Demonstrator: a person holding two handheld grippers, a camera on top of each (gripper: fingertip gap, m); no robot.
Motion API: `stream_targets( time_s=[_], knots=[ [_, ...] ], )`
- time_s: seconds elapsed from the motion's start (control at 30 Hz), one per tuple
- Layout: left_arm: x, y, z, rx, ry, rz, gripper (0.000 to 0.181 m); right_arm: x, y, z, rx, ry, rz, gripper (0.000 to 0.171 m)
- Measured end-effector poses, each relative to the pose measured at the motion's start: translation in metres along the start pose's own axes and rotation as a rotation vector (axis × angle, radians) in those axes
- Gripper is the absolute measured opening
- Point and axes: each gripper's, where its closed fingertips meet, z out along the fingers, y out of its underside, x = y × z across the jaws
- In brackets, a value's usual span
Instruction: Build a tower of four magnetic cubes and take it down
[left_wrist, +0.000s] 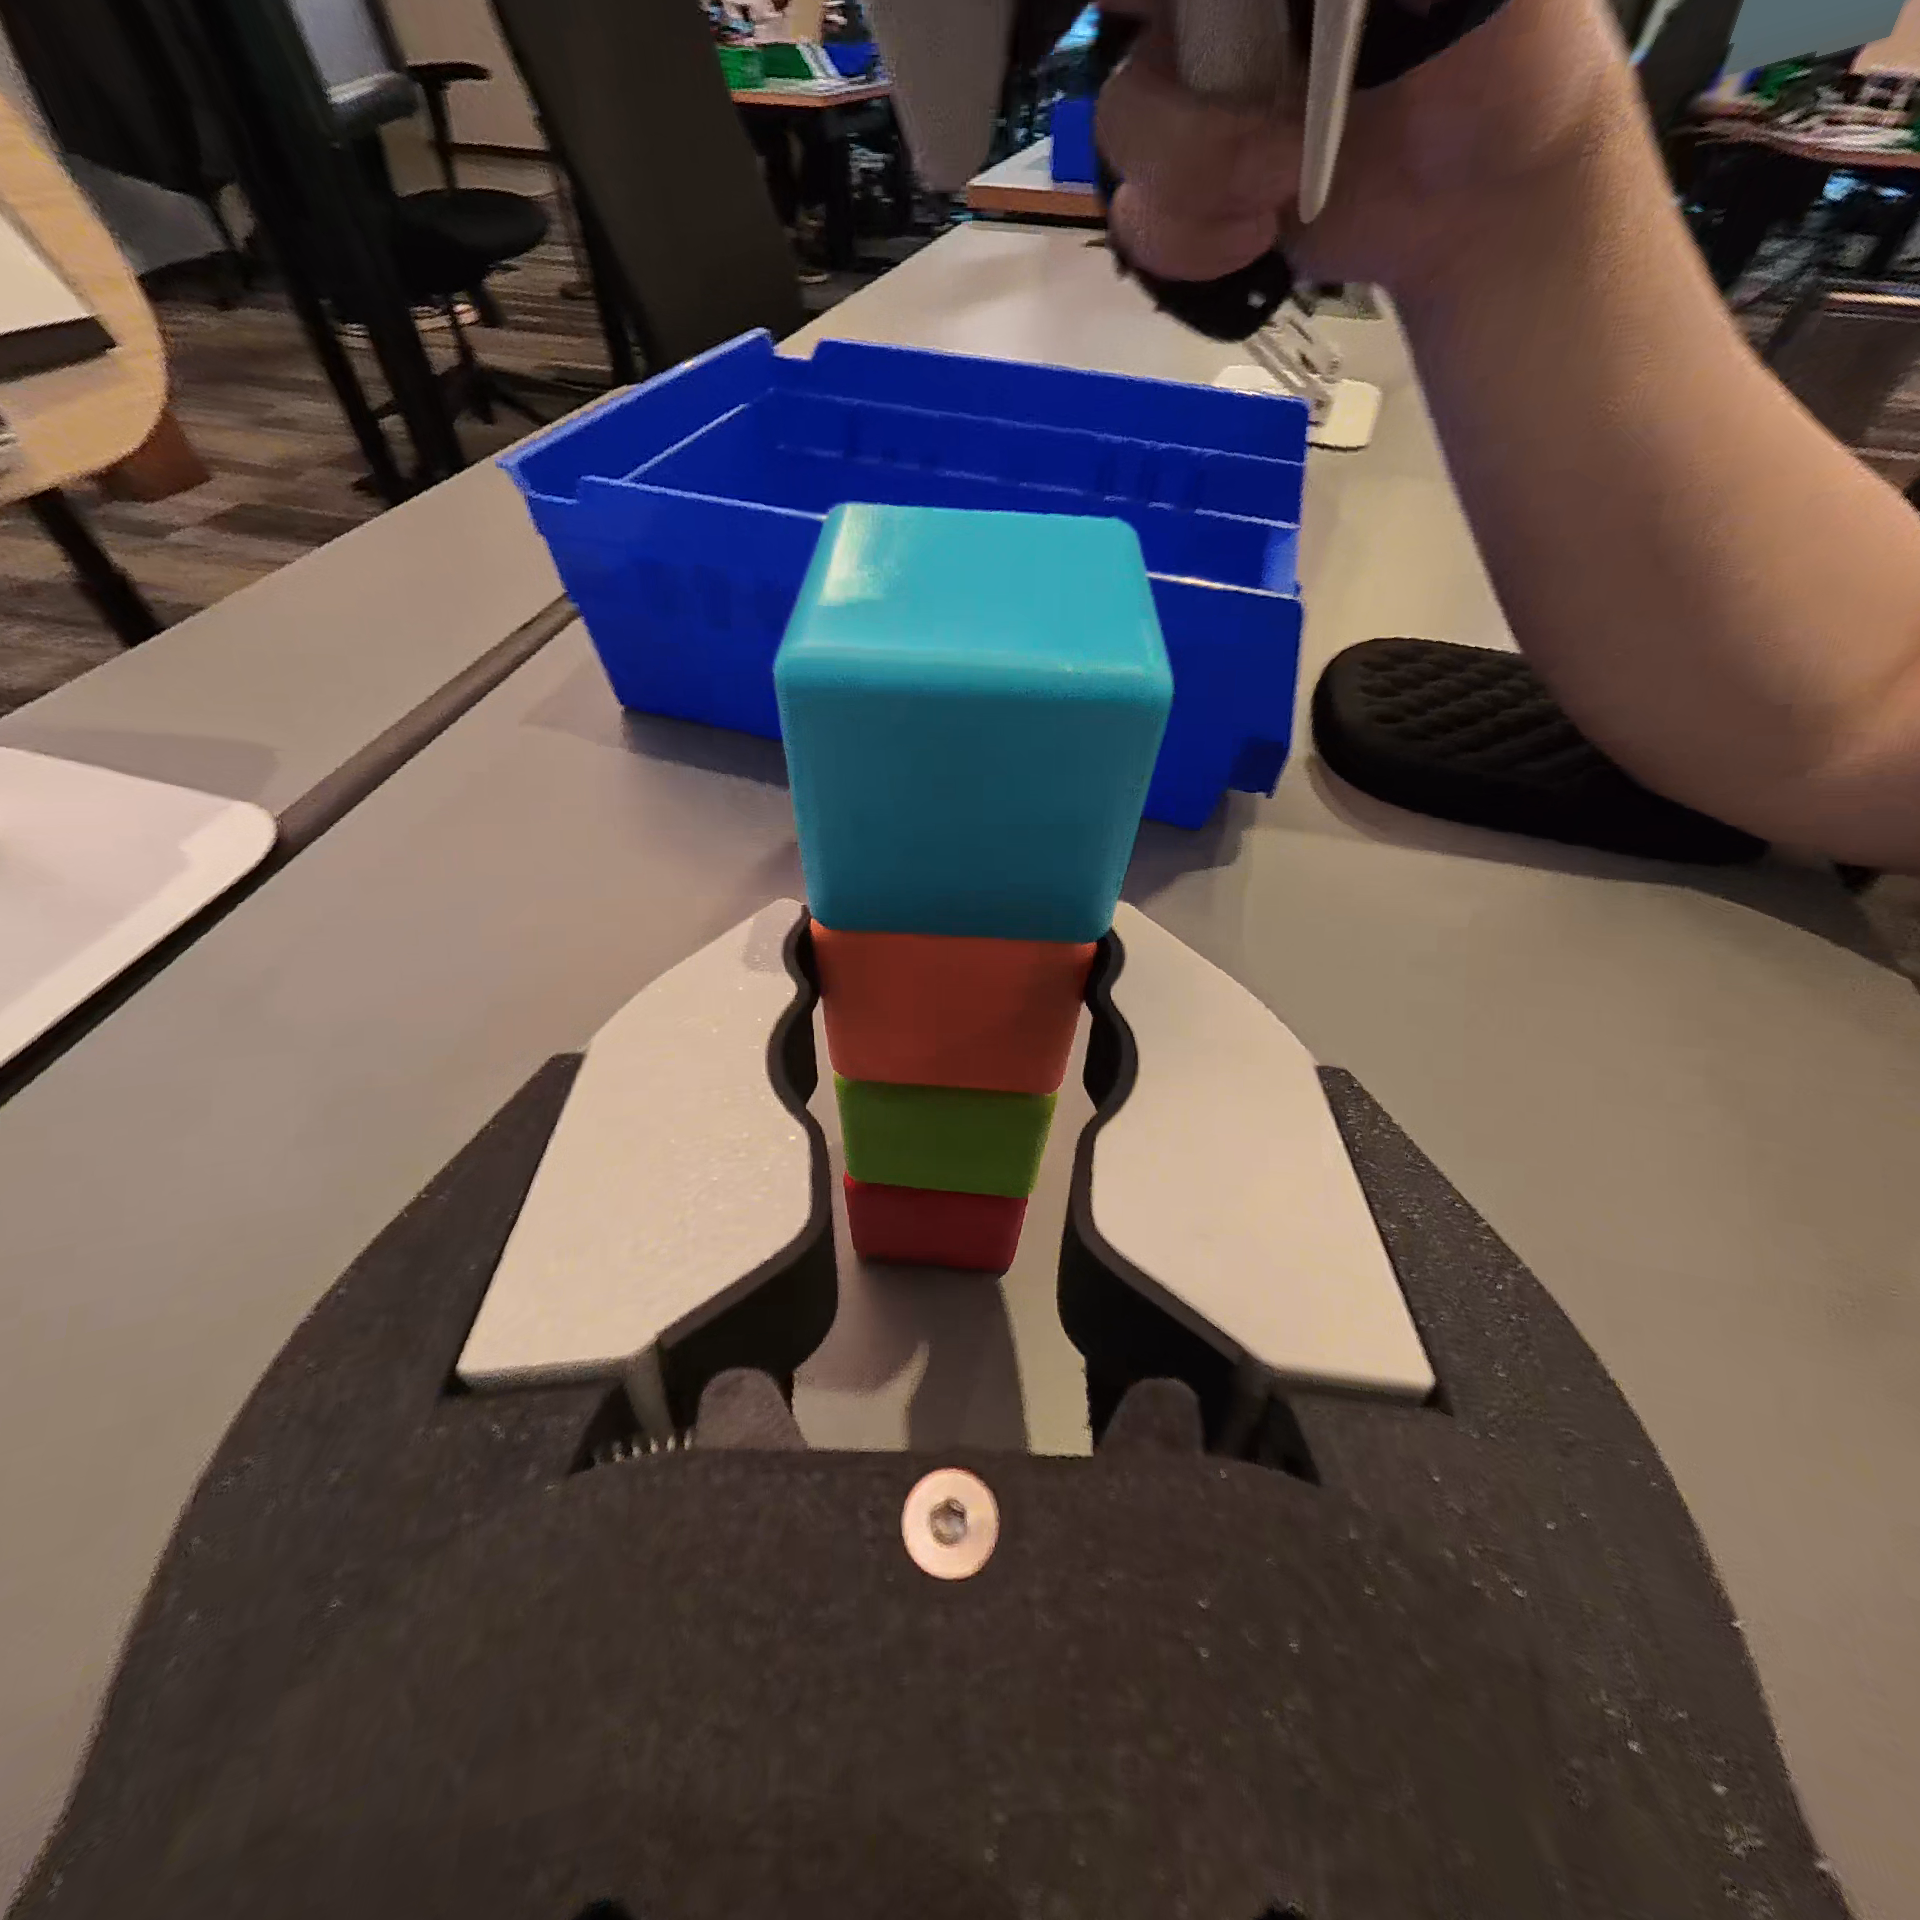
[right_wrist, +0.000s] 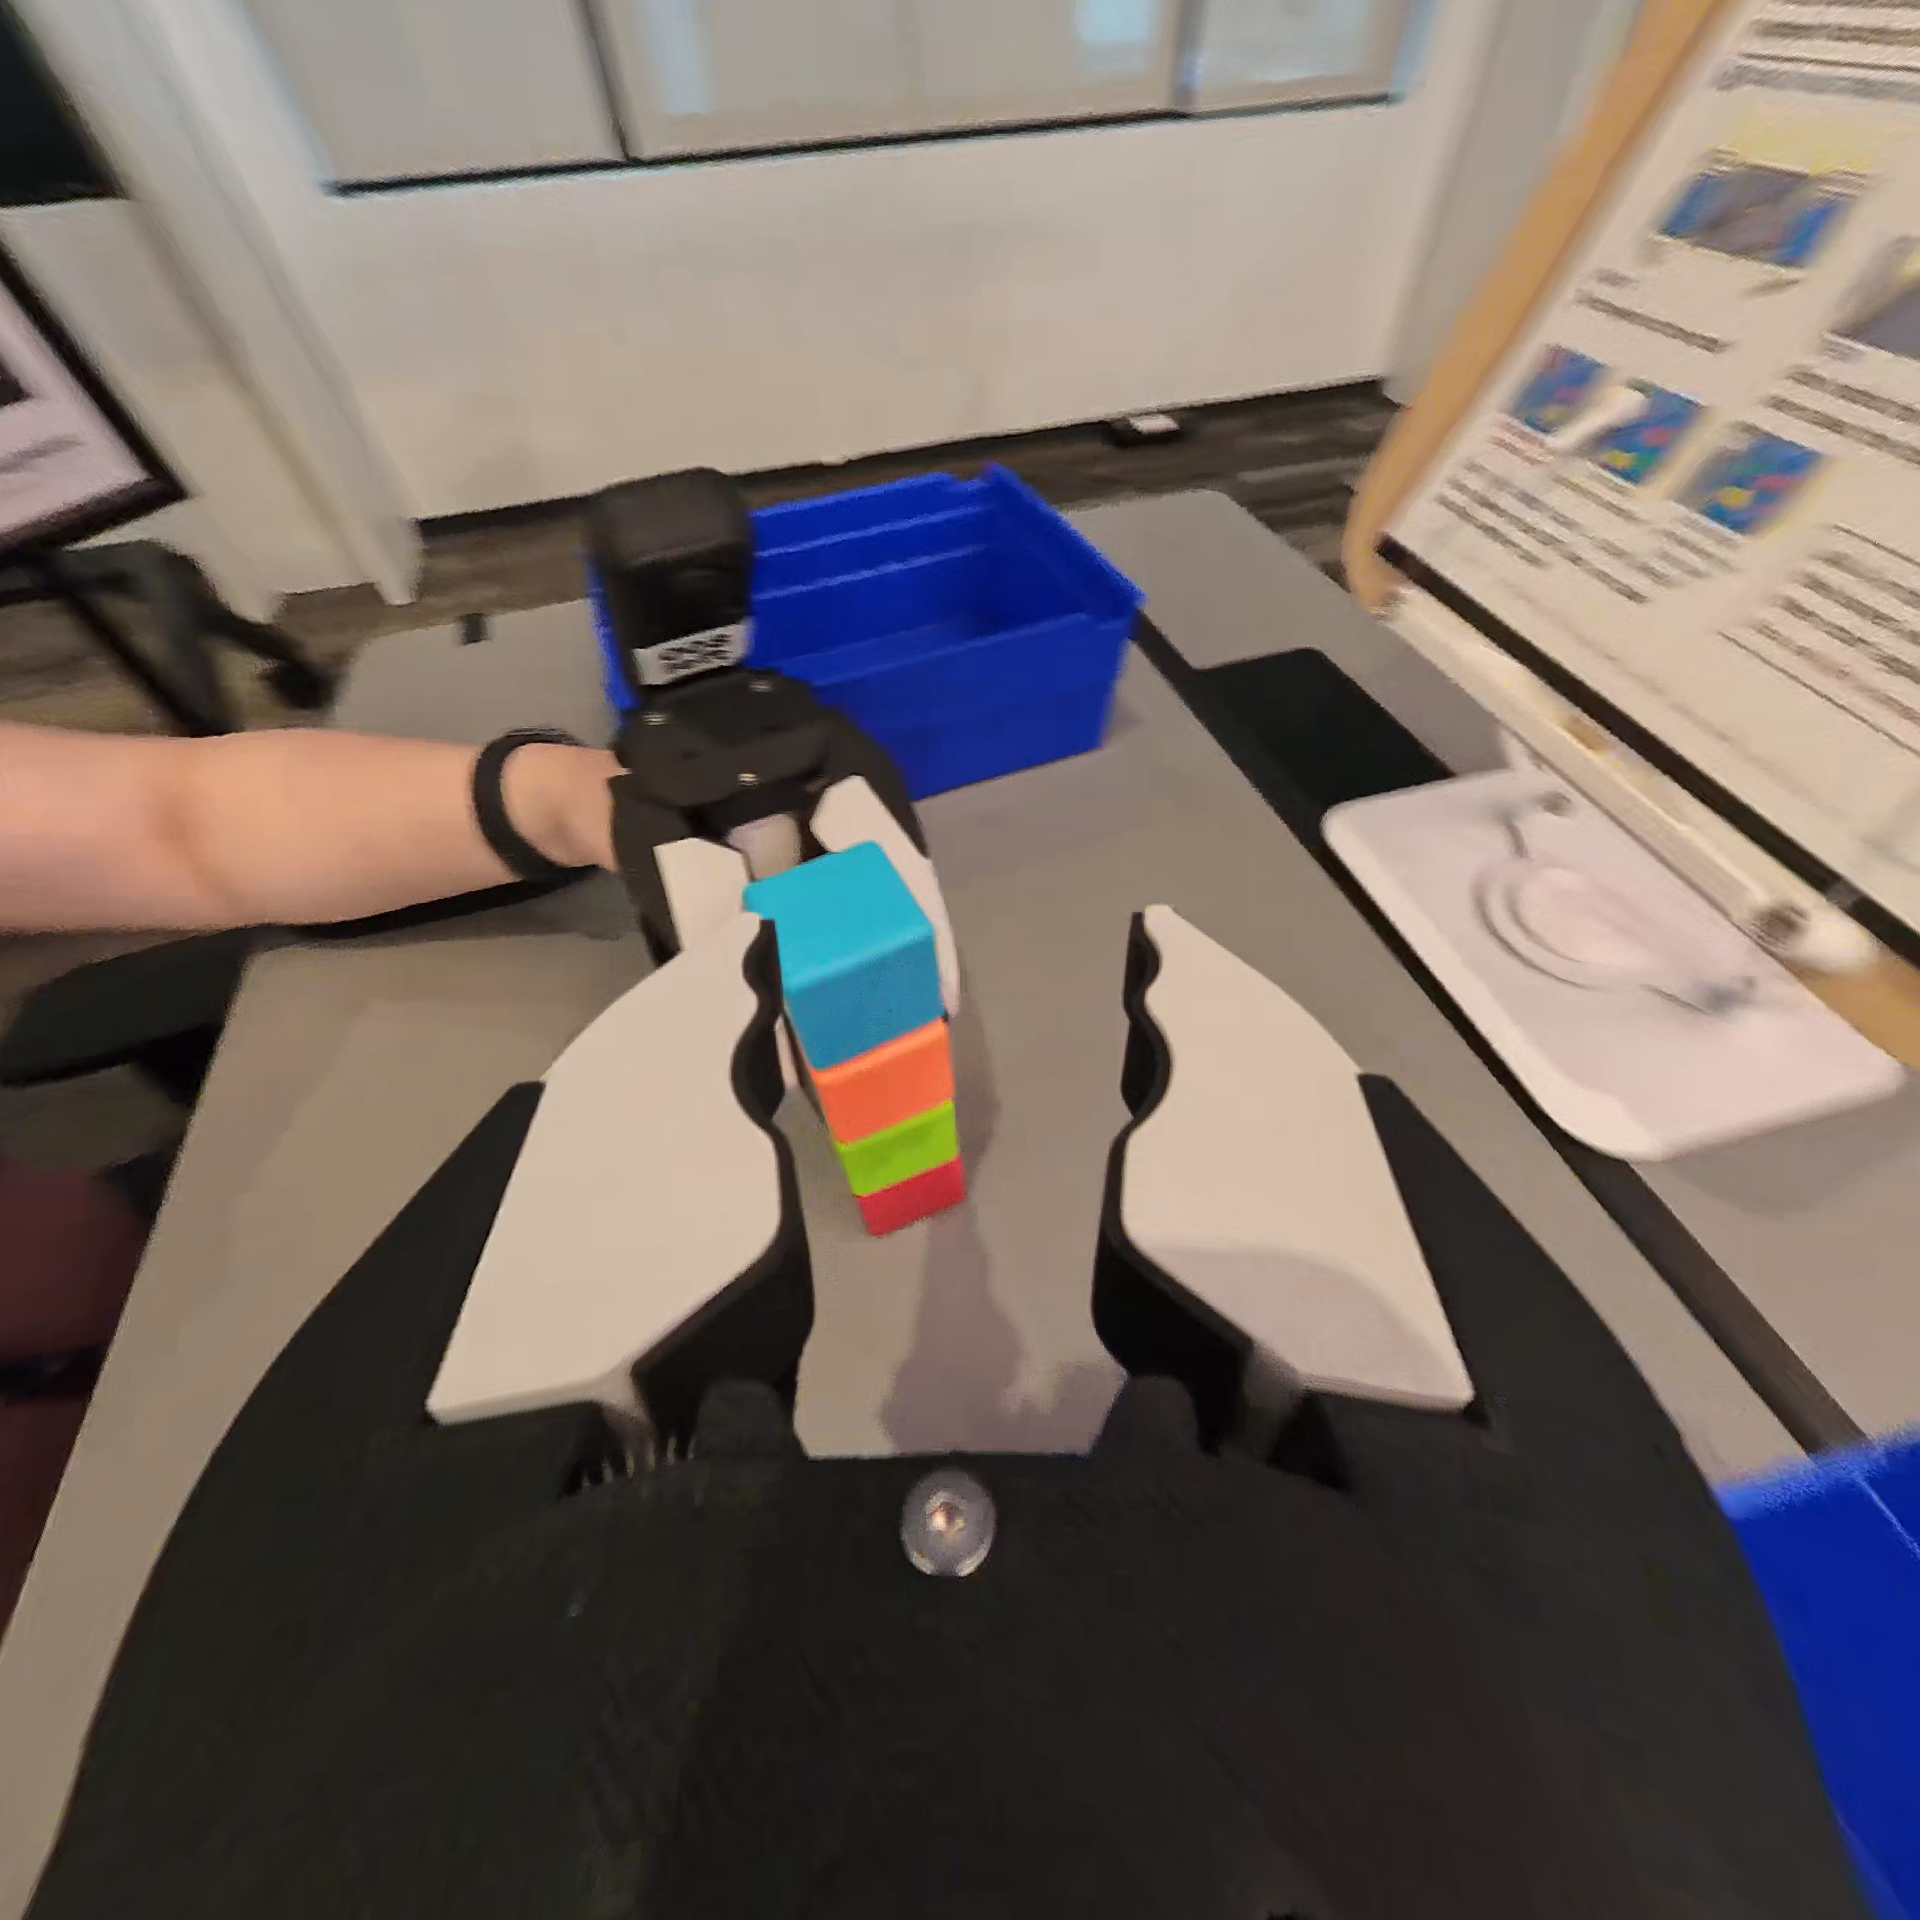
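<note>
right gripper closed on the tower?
No: in the right wrist view the right gripper stands open, with the tower nearer its left finger and a clear gap to the other.

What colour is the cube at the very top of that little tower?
Light blue, almost turquoise. The top cube shows best in the left wrist view.
</note>
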Motion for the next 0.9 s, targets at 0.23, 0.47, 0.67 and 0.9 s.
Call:
stream_targets(
  time_s=[0.23, 0.47, 0.67, 0.9],
  knots=[
    [0.009, 0.002, 0.001, 0.014, 0.026, 0.026, 0.057, -0.031, 0.021, 0.026, -0.006, -0.239, -0.062, 0.07],
    [0.013, 0.0, 0.007, 0.028, 0.056, 0.015, 0.049, -0.041, 0.04, 0.051, -0.065, -0.285, -0.093, 0.07],
    [0.014, 0.0, 0.006, 0.049, 0.08, 0.019, 0.049, -0.043, 0.05, 0.062, -0.098, -0.294, -0.09, 0.068],
    [0.014, 0.0, 0.006, 0.055, 0.08, 0.021, 0.049, -0.045, 0.054, 0.066, -0.09, -0.318, -0.105, 0.05]
  ],
)
